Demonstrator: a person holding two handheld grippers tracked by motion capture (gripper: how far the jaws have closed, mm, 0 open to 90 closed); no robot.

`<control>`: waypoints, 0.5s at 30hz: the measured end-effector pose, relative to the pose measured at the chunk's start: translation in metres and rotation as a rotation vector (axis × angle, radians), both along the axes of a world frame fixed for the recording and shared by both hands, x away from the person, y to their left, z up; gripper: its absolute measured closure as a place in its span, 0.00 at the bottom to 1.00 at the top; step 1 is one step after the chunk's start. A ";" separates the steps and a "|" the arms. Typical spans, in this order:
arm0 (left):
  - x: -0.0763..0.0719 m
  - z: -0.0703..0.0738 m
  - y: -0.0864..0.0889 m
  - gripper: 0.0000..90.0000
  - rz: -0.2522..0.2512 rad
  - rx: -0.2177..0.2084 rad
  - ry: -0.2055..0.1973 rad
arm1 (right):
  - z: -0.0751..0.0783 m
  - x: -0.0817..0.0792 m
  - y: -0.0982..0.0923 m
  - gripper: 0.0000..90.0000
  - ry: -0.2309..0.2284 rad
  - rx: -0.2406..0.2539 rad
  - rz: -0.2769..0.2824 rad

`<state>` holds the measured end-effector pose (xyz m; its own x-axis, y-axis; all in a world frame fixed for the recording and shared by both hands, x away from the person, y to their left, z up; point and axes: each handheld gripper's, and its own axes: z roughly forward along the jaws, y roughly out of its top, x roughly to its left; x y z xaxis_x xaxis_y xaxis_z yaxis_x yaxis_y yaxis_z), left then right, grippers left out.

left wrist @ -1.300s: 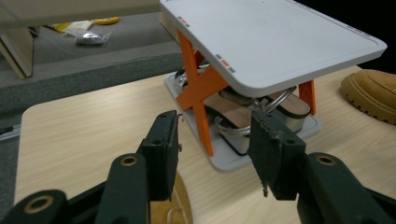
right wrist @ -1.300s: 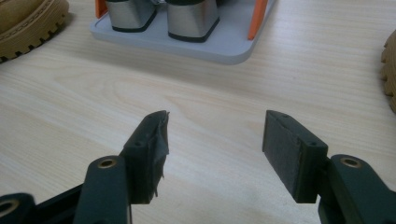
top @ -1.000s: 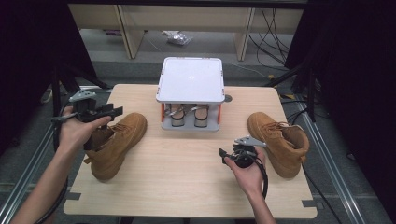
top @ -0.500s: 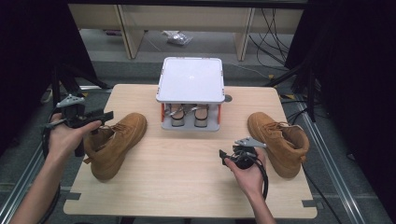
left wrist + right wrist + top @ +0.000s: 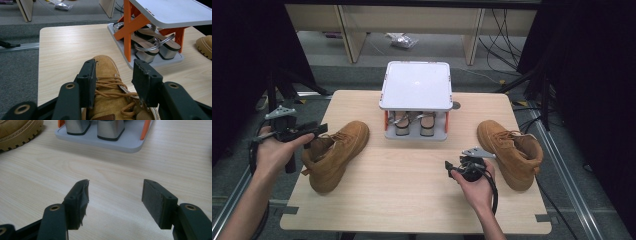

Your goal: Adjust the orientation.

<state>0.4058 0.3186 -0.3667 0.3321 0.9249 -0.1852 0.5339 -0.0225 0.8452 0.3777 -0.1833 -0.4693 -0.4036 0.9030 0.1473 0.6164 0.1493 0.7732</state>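
A tan lace-up boot (image 5: 334, 156) lies on the left of the wooden table (image 5: 412, 200), toe toward the far side. My left gripper (image 5: 316, 130) hovers over its ankle end, held by a hand at the table's left edge. In the left gripper view my left gripper (image 5: 115, 68) is open, its jaws apart above the boot (image 5: 106, 62) and its laces, pressing on nothing. A second tan boot (image 5: 511, 149) lies at the right. My right gripper (image 5: 453, 167) sits just left of it, low over the wood. My right gripper (image 5: 116, 186) is open and empty.
A grey and orange shoe rack (image 5: 416, 90) stands at the table's far middle, with a pair of silver-heeled sandals (image 5: 150, 46) on its lower shelf. Cables and a wooden shelf leg lie on the floor beyond. Bare wood spreads between the two boots.
The left hand and its gripper have drifted left and a little toward the person, off the boot's middle toward its ankle end. The right hand has stayed put.
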 end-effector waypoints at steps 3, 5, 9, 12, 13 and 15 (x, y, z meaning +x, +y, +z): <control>0.000 -0.003 0.003 0.59 0.007 0.018 0.015 | -0.001 0.000 0.000 0.44 0.005 0.001 0.000; 0.000 -0.005 0.005 0.59 0.009 0.024 0.025 | -0.001 0.000 -0.001 0.44 0.006 0.001 -0.001; -0.003 -0.012 0.012 0.59 0.022 0.026 0.048 | 0.000 -0.001 -0.003 0.44 0.003 0.003 -0.005; -0.004 -0.019 0.019 0.59 0.022 0.027 0.064 | -0.003 0.001 -0.004 0.44 -0.001 0.011 -0.001; -0.004 -0.019 0.019 0.59 0.022 0.027 0.064 | -0.003 0.001 -0.004 0.44 -0.001 0.011 -0.001; -0.005 -0.023 0.022 0.59 0.024 0.024 0.084 | -0.002 0.001 -0.004 0.43 0.002 0.004 -0.013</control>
